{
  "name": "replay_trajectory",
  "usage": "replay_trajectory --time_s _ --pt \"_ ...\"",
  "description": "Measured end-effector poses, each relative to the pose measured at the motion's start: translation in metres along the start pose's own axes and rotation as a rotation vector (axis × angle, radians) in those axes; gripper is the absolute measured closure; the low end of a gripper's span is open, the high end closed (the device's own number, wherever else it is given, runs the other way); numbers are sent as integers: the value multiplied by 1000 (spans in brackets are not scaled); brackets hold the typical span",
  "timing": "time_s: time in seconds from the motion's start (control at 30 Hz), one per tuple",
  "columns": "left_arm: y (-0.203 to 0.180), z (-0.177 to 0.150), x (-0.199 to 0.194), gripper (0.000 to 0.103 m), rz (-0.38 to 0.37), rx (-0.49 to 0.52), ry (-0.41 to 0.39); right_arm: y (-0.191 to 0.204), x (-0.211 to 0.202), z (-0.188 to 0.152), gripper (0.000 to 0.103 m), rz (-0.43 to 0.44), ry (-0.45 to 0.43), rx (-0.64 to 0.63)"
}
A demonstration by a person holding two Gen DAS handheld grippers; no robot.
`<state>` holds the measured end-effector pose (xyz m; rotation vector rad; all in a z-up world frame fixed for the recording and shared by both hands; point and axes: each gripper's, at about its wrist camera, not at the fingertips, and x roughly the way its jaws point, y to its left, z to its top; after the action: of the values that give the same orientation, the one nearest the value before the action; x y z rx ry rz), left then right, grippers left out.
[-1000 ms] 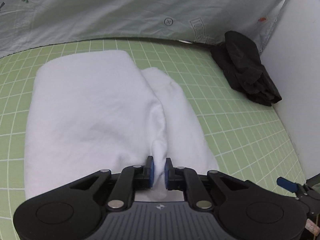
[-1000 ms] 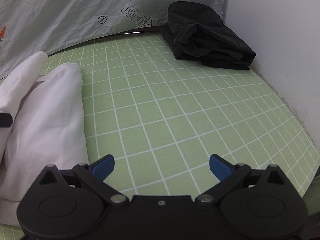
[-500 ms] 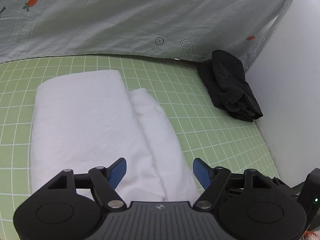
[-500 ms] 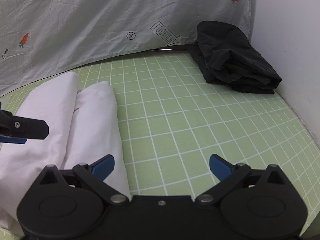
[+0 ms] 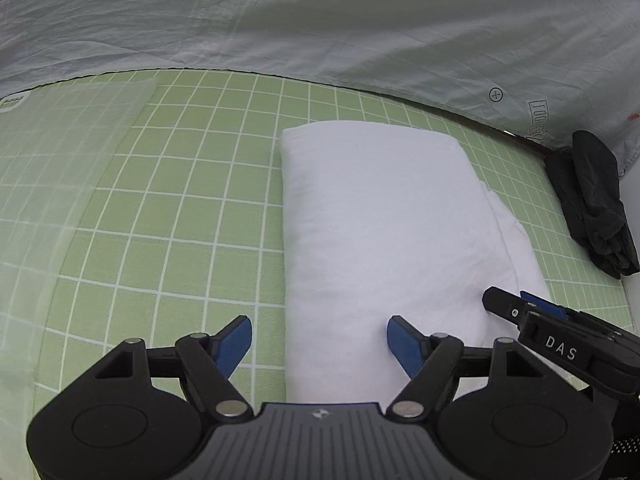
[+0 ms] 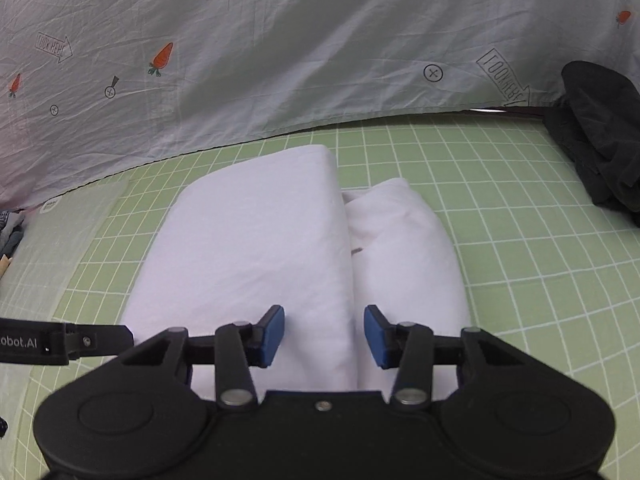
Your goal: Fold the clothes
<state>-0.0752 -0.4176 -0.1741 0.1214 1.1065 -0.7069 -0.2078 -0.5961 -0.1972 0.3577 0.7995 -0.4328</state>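
While the left gripper straddles the white garment's near-left edge, jaws apart, the right gripper's jaws have just been closing astride its central fold, likely to pinch it.

The near end of the folded white garment is being hidden behind the body of the right gripper at 6 o'clock. The dark garment is being cut off by the picture's edge at 3 o'clock. A small pile of grey cloth is being clipped at 9 o'clock, too little shown to be identified. The lettering printed on the patterned sheet is being rendered too small to be read.
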Motion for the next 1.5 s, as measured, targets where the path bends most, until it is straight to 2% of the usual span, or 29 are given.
replay_trajectory --time_s 0.1,0.2,0.3,0.33,0.4,0.47,0.6,0.7,0.77,0.8,0.83,0.87,0.9,1.0,1.07,1.23,1.43,1.5 --pt "9 -1 8 27 -33 -33 16 1 14 -1 56 6 45 24" --pt "12 -2 17 22 -44 -46 26 -8 19 -2 55 53 60 94" --pt "14 -4 20 21 -60 -74 27 -12 17 -3 72 80 48 98" --pt "14 -4 19 21 -60 -81 26 -12 14 -3 84 86 39 89" --pt "13 -4 17 21 -56 -89 15 -13 7 -1 96 108 10 91" --pt "10 -4 13 22 -47 -85 -7 -17 -7 4 98 149 -42 121" --pt "2 1 -7 22 -82 -74 -77 -26 -55 20 99 256 -166 160" --pt "-7 5 -21 22 -113 -48 -127 -44 -90 27 99 225 -256 186" --pt "-15 6 -19 22 -130 -24 -121 -58 -91 24 98 128 -259 145" --pt "-18 5 -16 22 -138 -12 -110 -63 -87 21 97 73 -247 114" --pt "-21 4 -10 22 -138 -8 -86 -70 -72 18 85 9 -179 68" --pt "-24 2 -4 22 -137 -5 -61 -77 -55 13 66 -34 -104 55" --pt "-27 0 3 22 -133 0 -29 -85 -38 8 60 -75 -29 44" --pt "-31 -9 13 21 -132 10 12 -116 -27 -9 55 54 8 267" --pt "-29 -11 16 18 -138 -3 18 -129 -25 -17 36 133 10 394" --pt "-24 -6 28 16 -185 -61 61 -119 0 -23 28 159 78 335" --pt "-31 1 51 15 -283 -75 120 -122 31 -22 16 277 148 381" --pt "-34 -1 59 15 -308 -91 137 -119 33 -22 15 293 158 376"
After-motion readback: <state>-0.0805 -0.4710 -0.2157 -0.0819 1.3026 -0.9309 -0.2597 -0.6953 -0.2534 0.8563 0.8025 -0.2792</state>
